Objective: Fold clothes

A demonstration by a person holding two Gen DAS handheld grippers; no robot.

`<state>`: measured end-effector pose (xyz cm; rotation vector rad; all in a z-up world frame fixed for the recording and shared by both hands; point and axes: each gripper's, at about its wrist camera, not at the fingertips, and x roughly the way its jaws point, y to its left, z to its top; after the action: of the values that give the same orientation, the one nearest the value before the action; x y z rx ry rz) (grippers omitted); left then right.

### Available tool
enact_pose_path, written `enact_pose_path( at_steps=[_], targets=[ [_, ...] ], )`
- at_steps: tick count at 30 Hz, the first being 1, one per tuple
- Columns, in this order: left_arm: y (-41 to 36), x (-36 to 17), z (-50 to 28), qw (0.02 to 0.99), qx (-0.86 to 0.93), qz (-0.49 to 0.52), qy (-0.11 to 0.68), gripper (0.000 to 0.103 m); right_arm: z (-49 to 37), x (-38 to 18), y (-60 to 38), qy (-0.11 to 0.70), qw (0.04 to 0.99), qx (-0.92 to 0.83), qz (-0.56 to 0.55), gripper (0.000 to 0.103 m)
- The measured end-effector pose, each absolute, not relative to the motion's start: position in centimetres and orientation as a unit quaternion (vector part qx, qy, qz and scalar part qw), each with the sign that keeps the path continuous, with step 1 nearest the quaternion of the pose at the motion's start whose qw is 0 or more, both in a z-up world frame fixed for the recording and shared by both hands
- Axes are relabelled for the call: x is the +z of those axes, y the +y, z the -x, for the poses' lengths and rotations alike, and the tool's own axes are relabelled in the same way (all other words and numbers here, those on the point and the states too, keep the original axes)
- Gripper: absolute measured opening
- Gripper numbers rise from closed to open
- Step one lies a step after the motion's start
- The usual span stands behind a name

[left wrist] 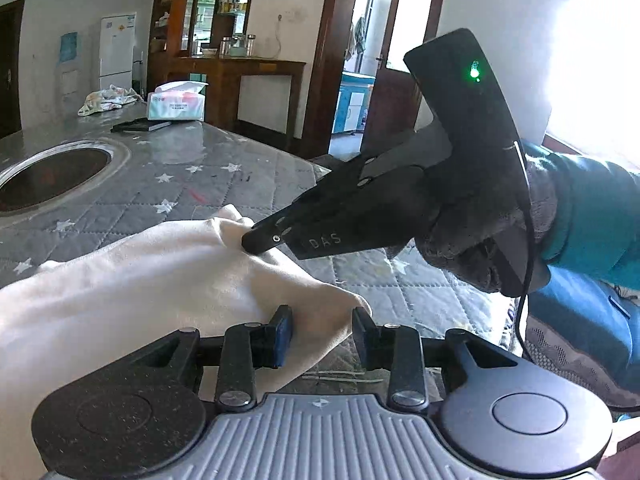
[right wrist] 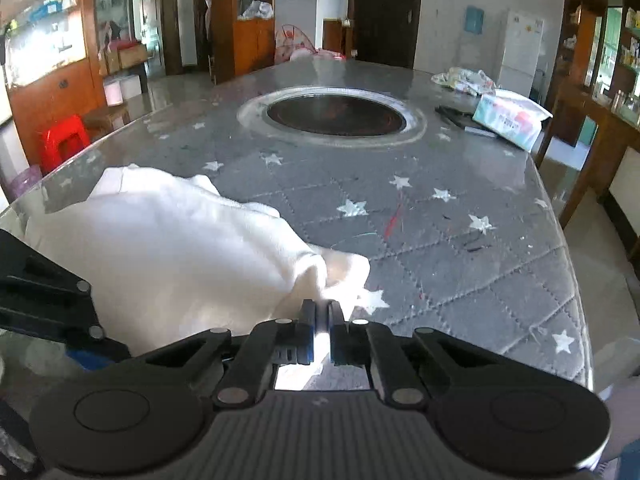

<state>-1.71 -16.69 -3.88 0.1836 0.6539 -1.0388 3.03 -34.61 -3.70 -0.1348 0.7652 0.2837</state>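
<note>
A cream-white garment (left wrist: 152, 272) lies crumpled on the near part of the table and also shows in the right wrist view (right wrist: 180, 248). My right gripper (right wrist: 322, 312) is shut on a corner of the garment, and a strip of white cloth shows between its pads. In the left wrist view the right gripper (left wrist: 252, 240) pinches a gathered ridge of the garment, held by a gloved hand (left wrist: 472, 240) with a teal sleeve. My left gripper (left wrist: 320, 320) stands over the garment's near edge. Its fingers are apart, with smooth cloth lying between them.
The table (right wrist: 440, 240) has a grey quilted cover with stars and a round dark recess (right wrist: 336, 116) in its middle. At the far side are a tissue box (right wrist: 508, 120), a dark flat book (left wrist: 136, 125) and a patterned cloth bundle (left wrist: 108, 98). The table's curved edge runs along the right.
</note>
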Motion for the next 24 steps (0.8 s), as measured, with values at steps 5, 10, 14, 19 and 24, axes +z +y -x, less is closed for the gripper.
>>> enact_pose_path(
  at_steps=[5, 10, 14, 19, 24],
  targets=[
    [-14.0, -2.7, 2.1, 0.830, -0.466, -0.068, 0.300, 0.037, -1.9, -1.5, -35.0, 0.355, 0.922, 0.148, 0.051, 0.009],
    [-9.4, -1.7, 1.9, 0.864, -0.406, -0.032, 0.297, 0.037, -0.2, -0.4, -33.3, 0.349, 0.913, 0.208, 0.042, 0.009],
    [-5.7, -1.5, 0.9, 0.889, -0.345, -0.002, 0.300, 0.038, 0.2, -1.5, -31.7, 0.360, 0.901, 0.236, 0.054, 0.009],
    [-2.5, -3.3, -0.8, 0.899, -0.292, 0.028, 0.326, 0.038, 0.0, -3.1, -31.4, 0.377, 0.895, 0.234, 0.046, 0.009],
    [-0.5, -3.1, -1.7, 0.892, -0.292, 0.081, 0.335, 0.037, 0.0, -3.2, -31.5, 0.382, 0.894, 0.230, 0.045, 0.010]
  ],
)
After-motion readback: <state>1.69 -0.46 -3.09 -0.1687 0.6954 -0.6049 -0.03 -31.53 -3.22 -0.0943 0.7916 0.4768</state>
